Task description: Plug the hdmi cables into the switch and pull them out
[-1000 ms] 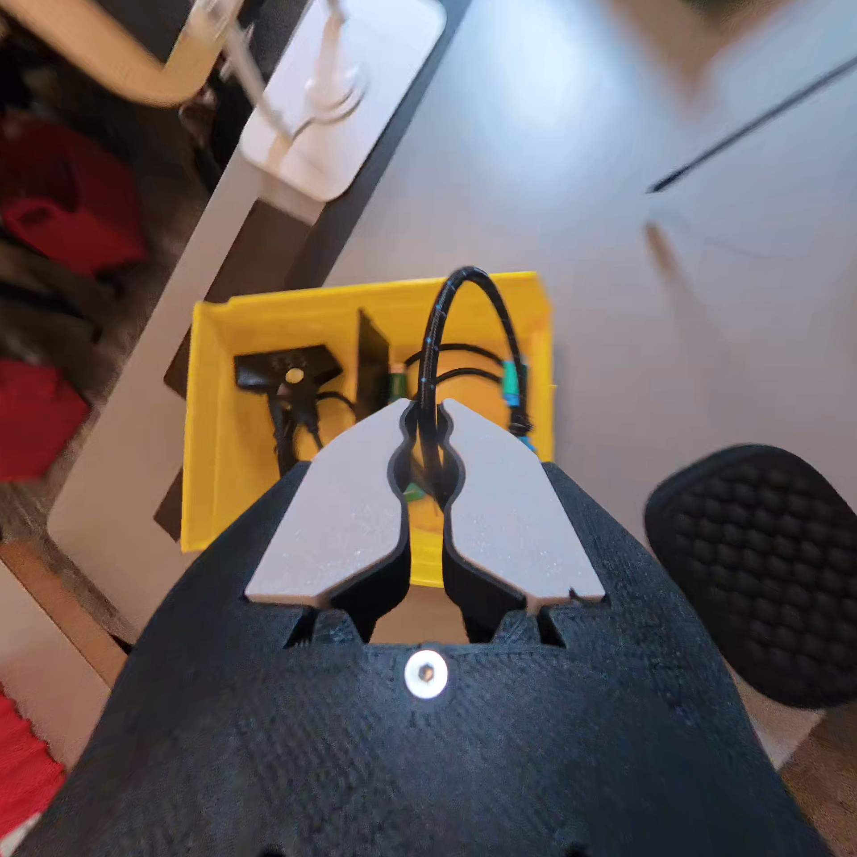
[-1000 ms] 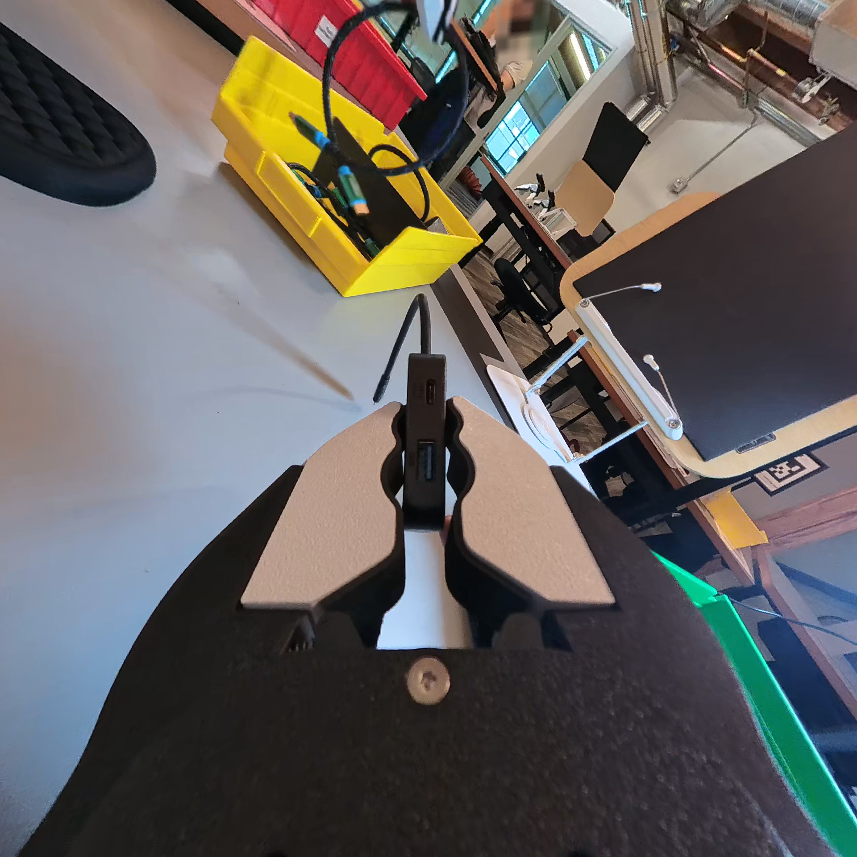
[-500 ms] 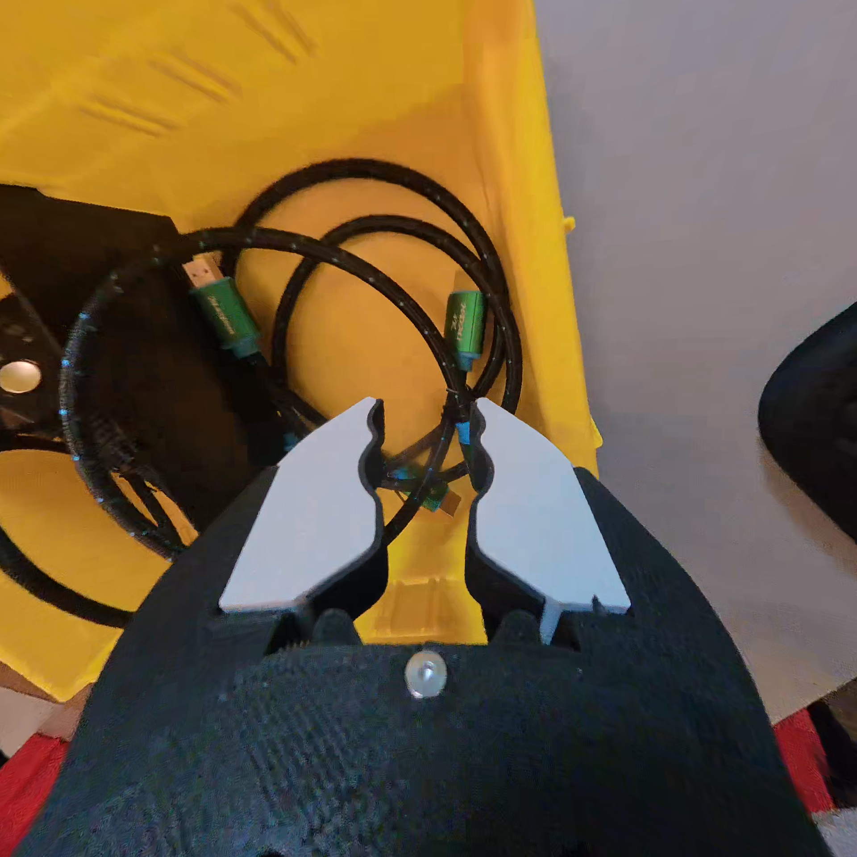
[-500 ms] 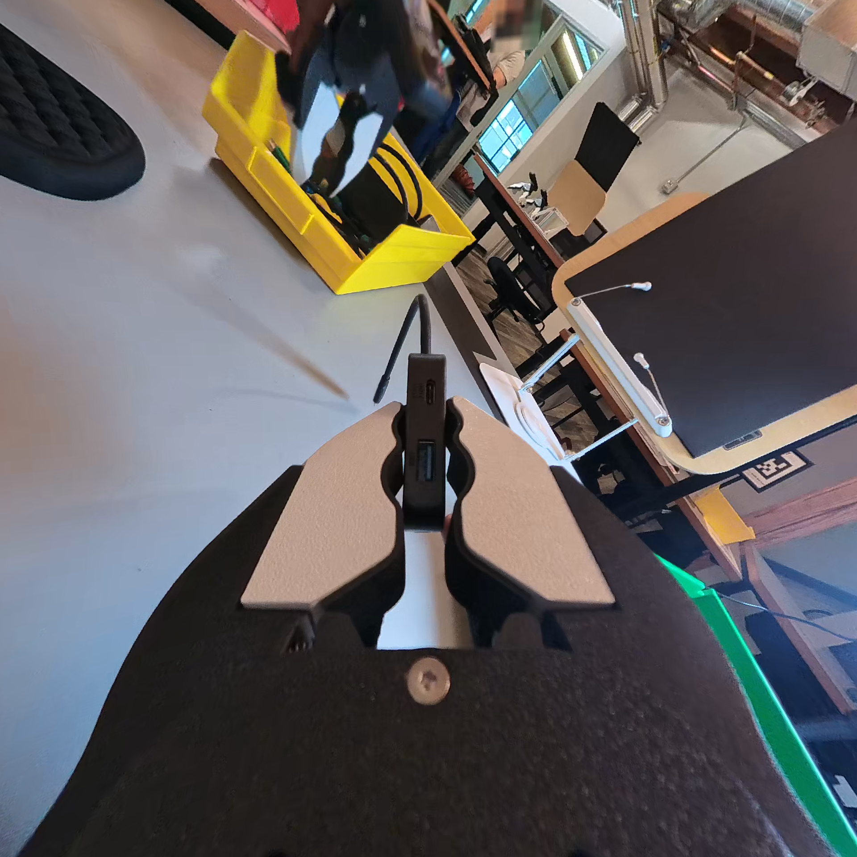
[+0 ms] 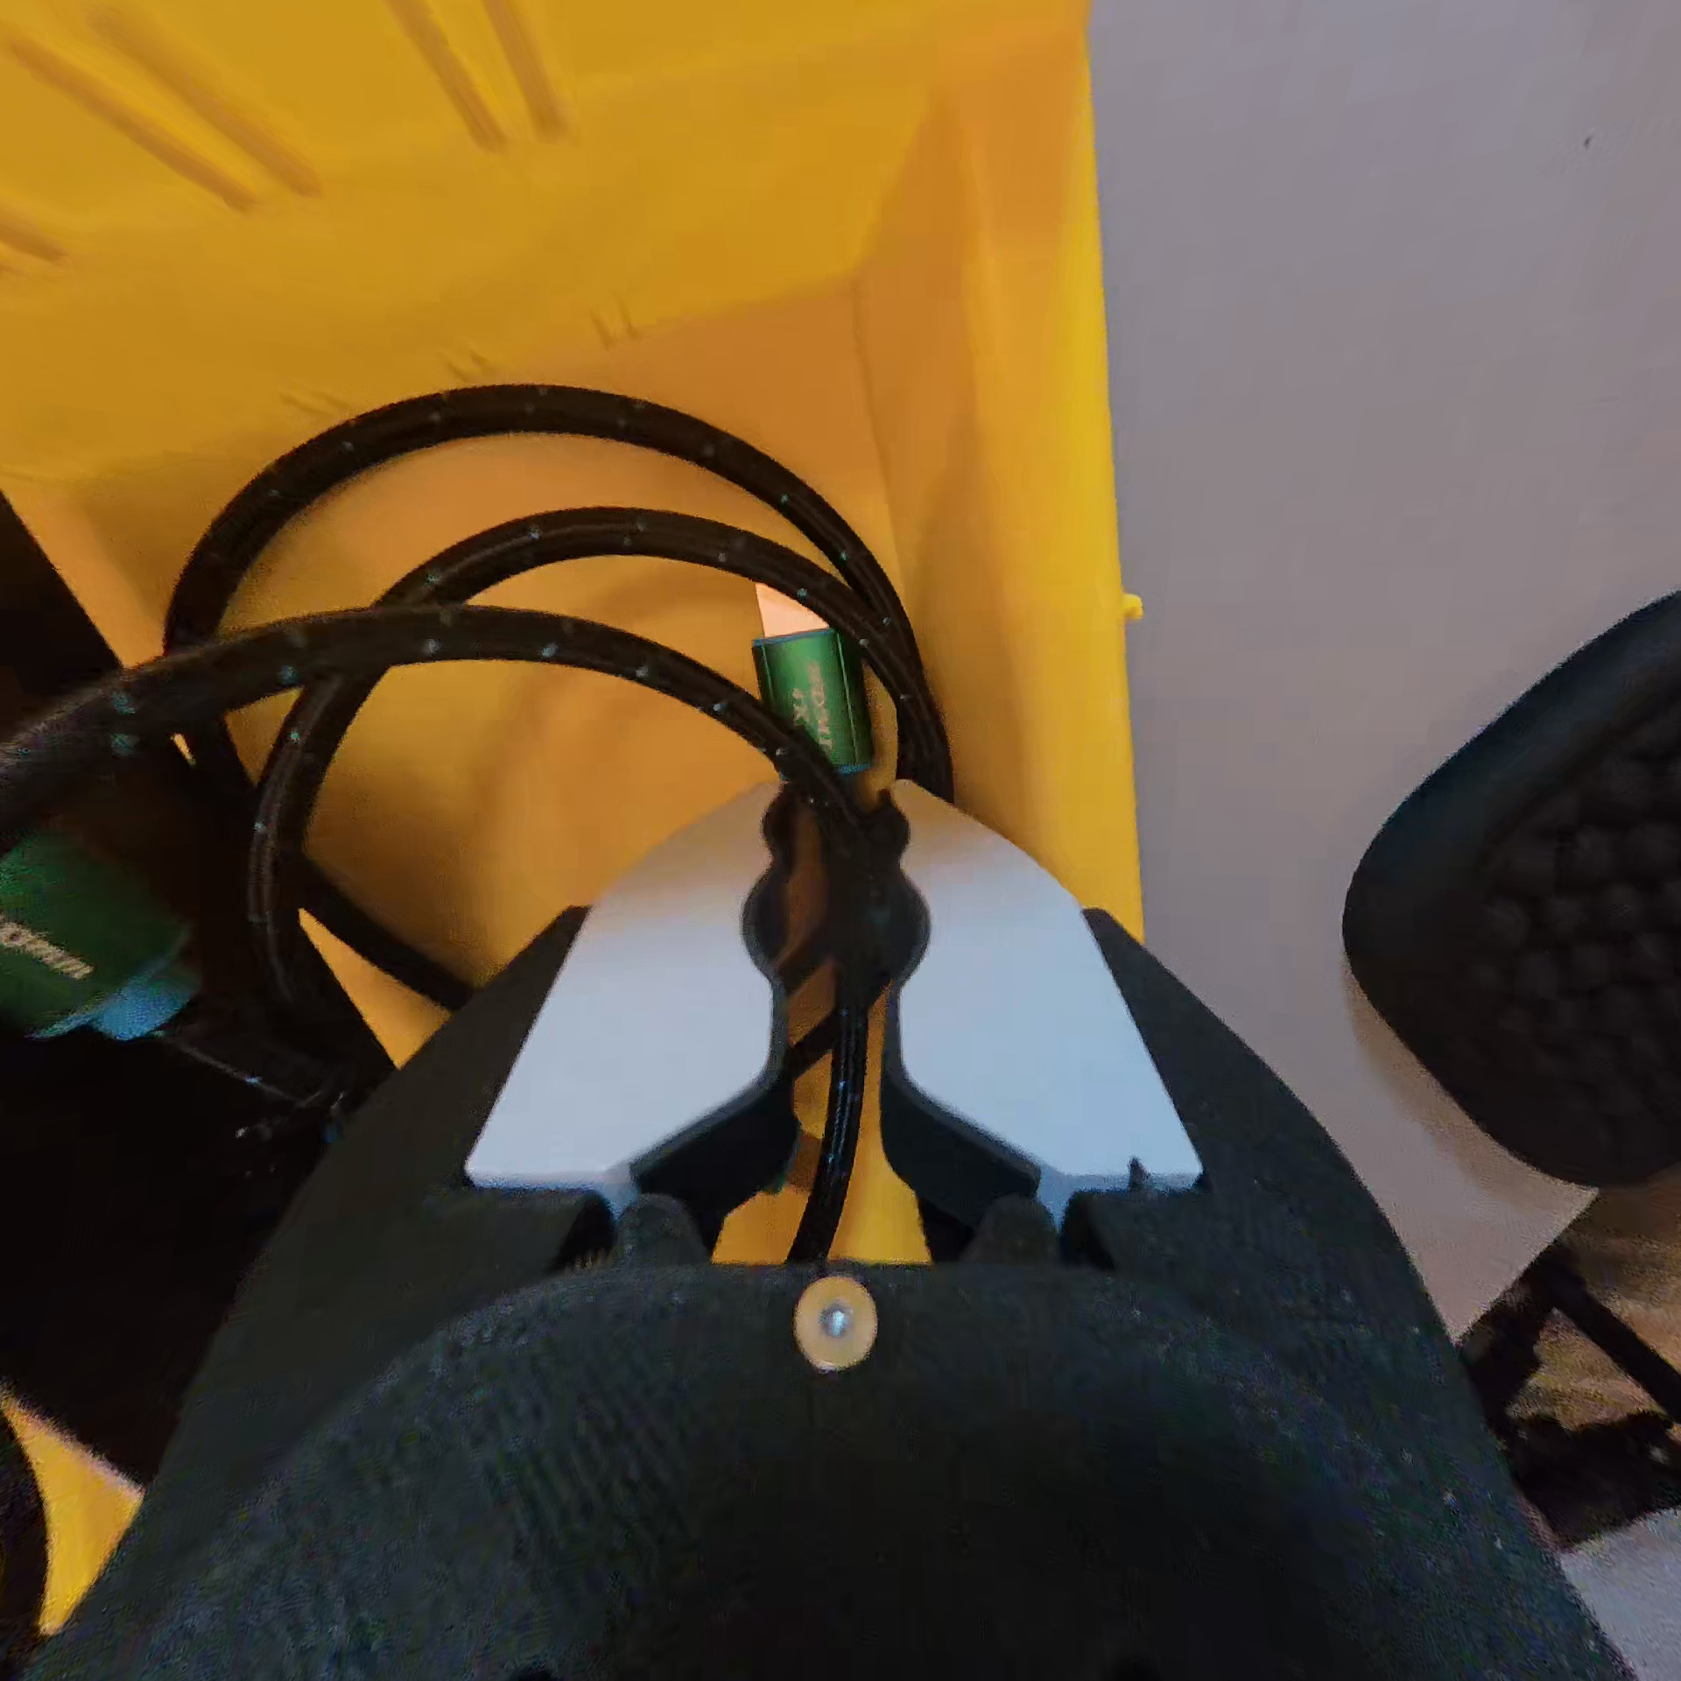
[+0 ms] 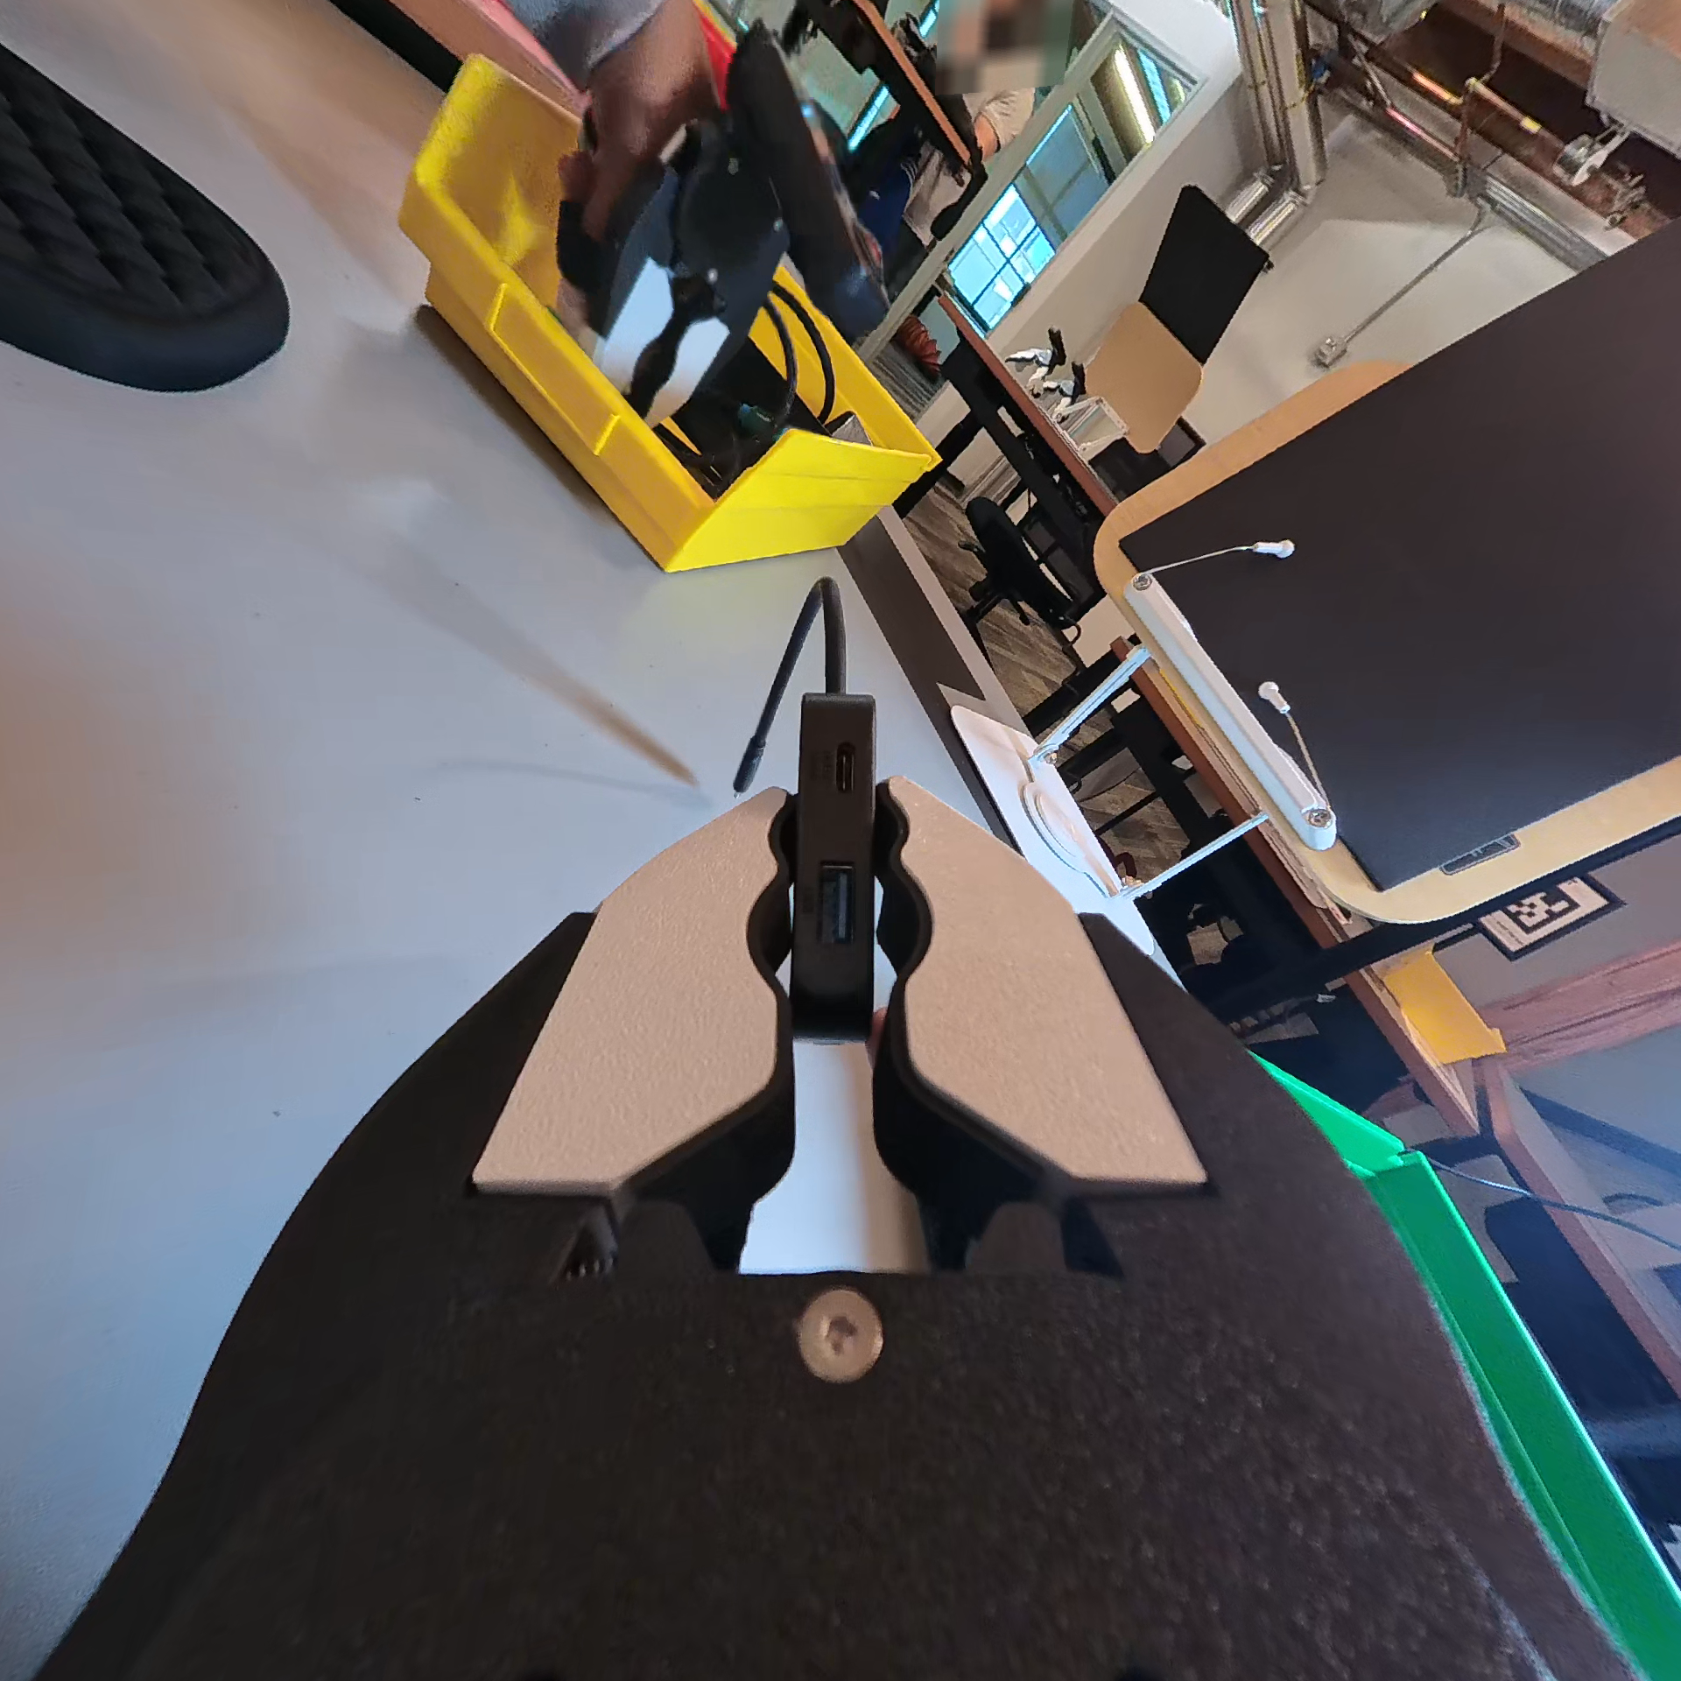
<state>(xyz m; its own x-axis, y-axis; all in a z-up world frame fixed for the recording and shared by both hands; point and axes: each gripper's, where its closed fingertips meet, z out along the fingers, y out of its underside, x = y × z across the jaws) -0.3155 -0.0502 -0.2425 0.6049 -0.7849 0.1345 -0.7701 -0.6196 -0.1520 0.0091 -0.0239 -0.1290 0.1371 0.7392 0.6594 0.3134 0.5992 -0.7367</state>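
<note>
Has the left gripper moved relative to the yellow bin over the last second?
Yes. The left gripper has dropped from above the yellow bin down into it, near its right wall, and is shut on a braided cable.

Hidden and cut-off parts

The green plug (image 5: 73, 946) at the left edge is blurred and cropped; the braided cable (image 5: 832, 1155) vanishes beneath the left gripper (image 5: 832, 819) body.

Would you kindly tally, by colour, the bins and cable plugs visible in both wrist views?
Yellow bin: 1
Green bin: 1
Green cable plugs: 2, one near the left hand-held gripper tips, one at the left edge
Total: 4
</note>
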